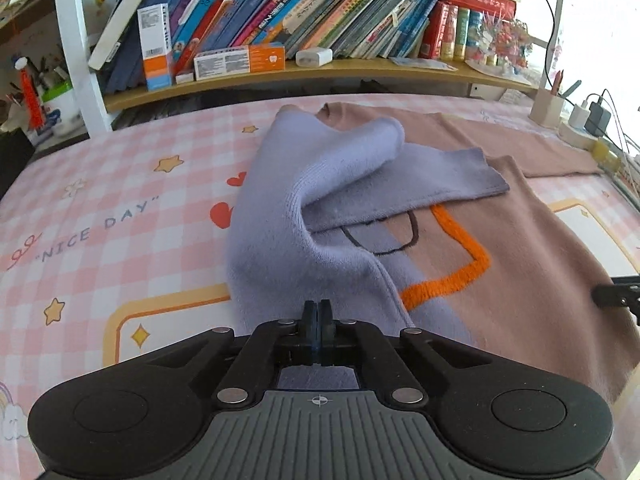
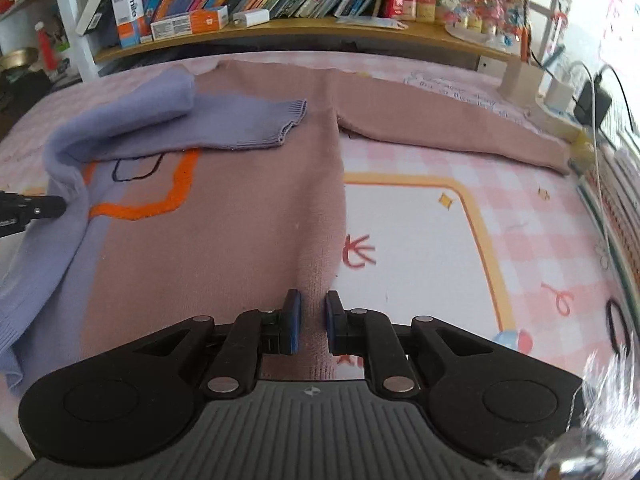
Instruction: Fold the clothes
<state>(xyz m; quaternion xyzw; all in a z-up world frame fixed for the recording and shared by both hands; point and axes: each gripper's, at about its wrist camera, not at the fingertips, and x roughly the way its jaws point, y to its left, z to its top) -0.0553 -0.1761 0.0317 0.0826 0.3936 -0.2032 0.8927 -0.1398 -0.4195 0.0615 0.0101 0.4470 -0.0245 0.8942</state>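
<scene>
A two-tone sweater, lavender on its left half and brown on its right with an orange outline, lies on a pink checked cloth. Its lavender sleeve is folded across the chest. My left gripper is shut on the lavender side edge and lifts it; it shows in the right wrist view. My right gripper is open, its jaws astride the brown side edge near the hem. The brown sleeve lies stretched out to the right.
A bookshelf full of books runs along the back edge. A pen holder, chargers and cables sit at the back right. The pink checked cloth shows to the sweater's right and left.
</scene>
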